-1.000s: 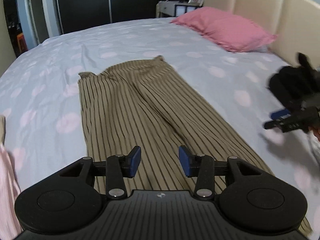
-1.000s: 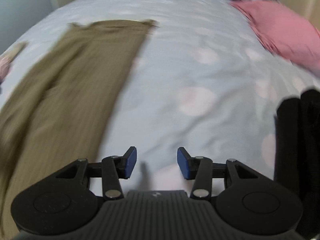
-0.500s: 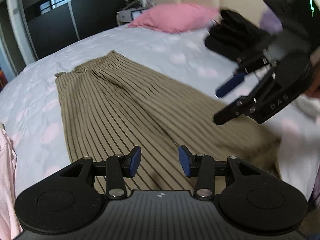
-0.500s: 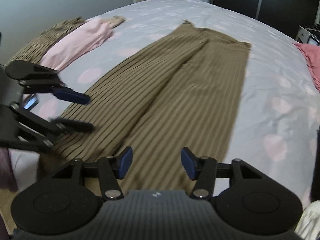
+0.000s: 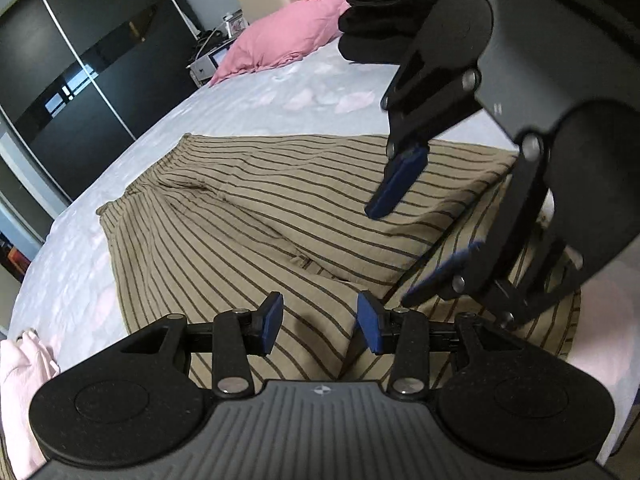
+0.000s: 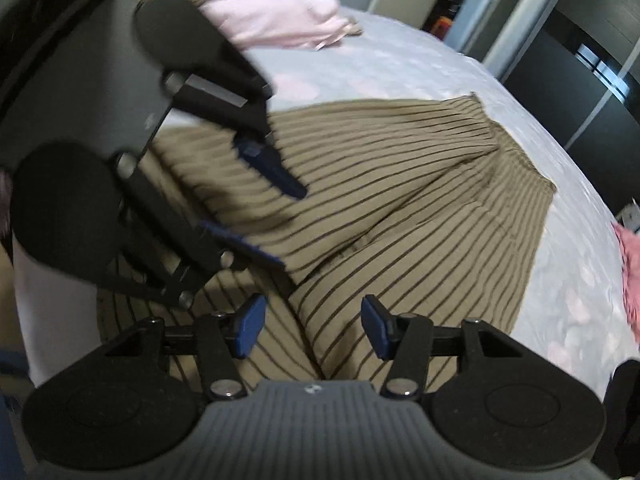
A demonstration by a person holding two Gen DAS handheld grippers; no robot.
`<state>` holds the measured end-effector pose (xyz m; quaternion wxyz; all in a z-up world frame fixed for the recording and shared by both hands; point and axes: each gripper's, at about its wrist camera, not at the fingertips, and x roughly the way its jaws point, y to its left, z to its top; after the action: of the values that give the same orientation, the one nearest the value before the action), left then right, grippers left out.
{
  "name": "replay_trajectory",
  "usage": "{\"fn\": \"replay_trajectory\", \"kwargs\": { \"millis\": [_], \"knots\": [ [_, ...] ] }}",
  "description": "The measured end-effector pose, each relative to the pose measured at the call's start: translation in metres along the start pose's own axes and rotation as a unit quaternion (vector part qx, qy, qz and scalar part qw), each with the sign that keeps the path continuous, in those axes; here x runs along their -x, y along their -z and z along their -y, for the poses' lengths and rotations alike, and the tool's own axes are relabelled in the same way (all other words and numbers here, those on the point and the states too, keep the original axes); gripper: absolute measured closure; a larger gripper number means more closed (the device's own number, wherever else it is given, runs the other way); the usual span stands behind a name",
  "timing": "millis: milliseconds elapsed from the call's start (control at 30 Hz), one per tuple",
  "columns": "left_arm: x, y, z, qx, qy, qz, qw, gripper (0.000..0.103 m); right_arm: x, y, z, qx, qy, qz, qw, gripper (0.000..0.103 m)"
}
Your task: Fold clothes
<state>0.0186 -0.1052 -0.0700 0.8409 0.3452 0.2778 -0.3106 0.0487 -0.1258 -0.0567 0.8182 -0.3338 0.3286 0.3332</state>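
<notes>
Left wrist view: the striped trousers (image 5: 248, 216) are spread on the bed (image 5: 256, 116), their leg ends lying below the left gripper (image 5: 320, 324); its fingers are apart and closing, with nothing clamped. Right of it, the right gripper (image 5: 400, 248) is held over the same ends, fingers apart, closing, empty.

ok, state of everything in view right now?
striped trousers: spread flat on the bed, unfolded
left tongs: closing, nothing between them
right tongs: closing, nothing between them
black clothes: folded, stacked
pink garment: folded
</notes>
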Motion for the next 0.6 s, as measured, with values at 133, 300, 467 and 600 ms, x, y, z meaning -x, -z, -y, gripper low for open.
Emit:
{"fn": "replay_trajectory", "kwargs": {
  "millis": [133, 300, 467, 600],
  "knots": [
    [-0.008, 0.004, 0.009, -0.025, 0.008, 0.0, 0.9997, 0.07, -0.014, 0.003, -0.005, 0.039, 0.012, -0.006, 0.999, 0.061],
    [-0.019, 0.007, 0.01, -0.023, 0.02, -0.015, 0.9994, 0.089, -0.027, 0.0, 0.002, 0.049, 0.029, -0.015, 0.998, 0.087],
    [-0.01, 0.004, -0.011, 0.027, 0.032, 0.004, 0.9991, 0.102, -0.019, -0.004, 0.018, 0.002, 0.024, 0.008, 1.0, 0.099],
    [0.013, -0.003, -0.025, 0.048, 0.051, 0.042, 0.9967, 0.102, 0.01, -0.01, 0.037, -0.064, -0.012, 0.067, 0.996, 0.099]
  ]
}}
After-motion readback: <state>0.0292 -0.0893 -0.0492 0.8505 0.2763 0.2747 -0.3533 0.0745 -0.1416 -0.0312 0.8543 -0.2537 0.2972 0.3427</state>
